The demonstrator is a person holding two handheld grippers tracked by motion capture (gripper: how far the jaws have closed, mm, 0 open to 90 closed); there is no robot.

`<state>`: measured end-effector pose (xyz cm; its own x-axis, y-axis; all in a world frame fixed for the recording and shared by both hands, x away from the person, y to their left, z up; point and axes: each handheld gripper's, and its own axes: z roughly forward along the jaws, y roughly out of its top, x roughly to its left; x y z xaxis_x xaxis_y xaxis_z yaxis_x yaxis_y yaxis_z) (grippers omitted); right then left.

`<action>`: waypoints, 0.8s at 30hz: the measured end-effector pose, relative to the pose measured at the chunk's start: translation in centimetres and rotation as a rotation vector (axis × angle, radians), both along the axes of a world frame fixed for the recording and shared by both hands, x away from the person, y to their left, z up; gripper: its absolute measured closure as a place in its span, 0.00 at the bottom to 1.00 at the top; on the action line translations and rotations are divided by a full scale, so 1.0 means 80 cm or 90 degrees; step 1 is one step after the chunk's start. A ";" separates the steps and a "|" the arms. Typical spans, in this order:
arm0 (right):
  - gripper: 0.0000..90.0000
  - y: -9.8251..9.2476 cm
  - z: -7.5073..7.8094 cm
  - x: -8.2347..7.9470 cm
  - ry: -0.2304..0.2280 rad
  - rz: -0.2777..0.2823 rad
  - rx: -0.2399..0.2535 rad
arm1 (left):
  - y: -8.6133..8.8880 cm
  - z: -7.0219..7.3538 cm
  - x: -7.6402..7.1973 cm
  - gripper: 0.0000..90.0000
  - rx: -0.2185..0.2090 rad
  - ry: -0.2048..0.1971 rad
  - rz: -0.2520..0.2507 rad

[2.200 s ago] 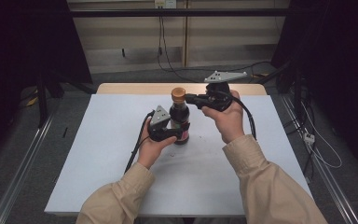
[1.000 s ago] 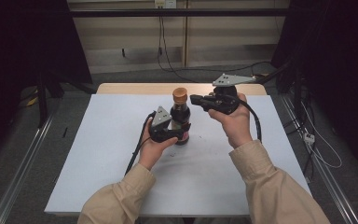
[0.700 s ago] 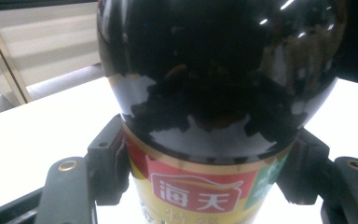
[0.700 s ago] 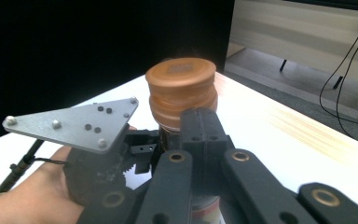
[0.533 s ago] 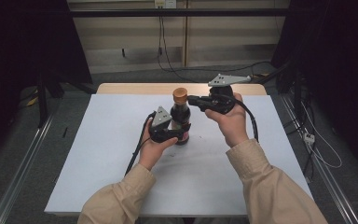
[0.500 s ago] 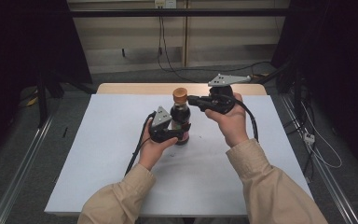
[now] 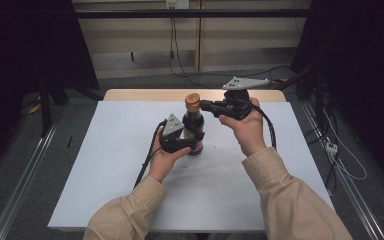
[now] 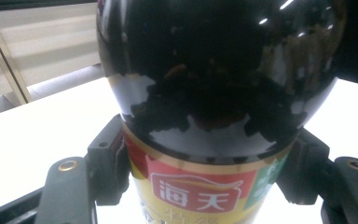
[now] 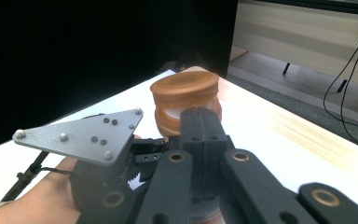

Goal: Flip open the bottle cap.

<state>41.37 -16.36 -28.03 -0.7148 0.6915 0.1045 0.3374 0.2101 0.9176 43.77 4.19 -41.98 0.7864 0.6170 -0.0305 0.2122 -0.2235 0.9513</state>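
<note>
A glossy dark bottle point(image 8: 214, 84) with a shiny paper label point(image 8: 200, 196) and smooth orange plastic cap point(image 9: 185, 88) is seen. Matt black plastic forms the jaws; the plate point(image 9: 81, 135) is brushed metal.

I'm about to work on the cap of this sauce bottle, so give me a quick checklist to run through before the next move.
1. Bottle upright on the table: ok.
2. Left gripper clamped on the bottle's body at the label: ok.
3. Right gripper at cap height: ok.
4. Right gripper's jaws around the cap: not ok, they are shut just short of it.
5. Cap loosened: cannot tell.
</note>
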 end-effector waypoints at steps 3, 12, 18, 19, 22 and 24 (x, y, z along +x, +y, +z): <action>1.00 0.001 0.002 0.000 0.001 -0.001 -0.004 | 0.000 0.000 0.000 0.35 0.000 0.000 0.000; 1.00 0.005 0.005 0.002 0.004 -0.002 -0.002 | 0.001 0.000 0.001 0.35 -0.001 0.001 0.000; 1.00 0.006 0.007 0.002 0.004 -0.005 -0.006 | 0.001 0.000 0.001 0.35 -0.001 0.001 0.000; 1.00 0.005 0.008 0.002 0.004 -0.004 -0.006 | 0.000 0.000 0.001 0.35 -0.001 0.001 -0.001; 1.00 0.005 0.008 0.003 0.002 -0.007 -0.005 | 0.000 0.000 0.001 0.35 0.000 0.000 -0.001; 1.00 0.006 0.009 0.003 0.002 -0.007 -0.005 | 0.000 0.000 0.001 0.34 0.000 0.000 -0.001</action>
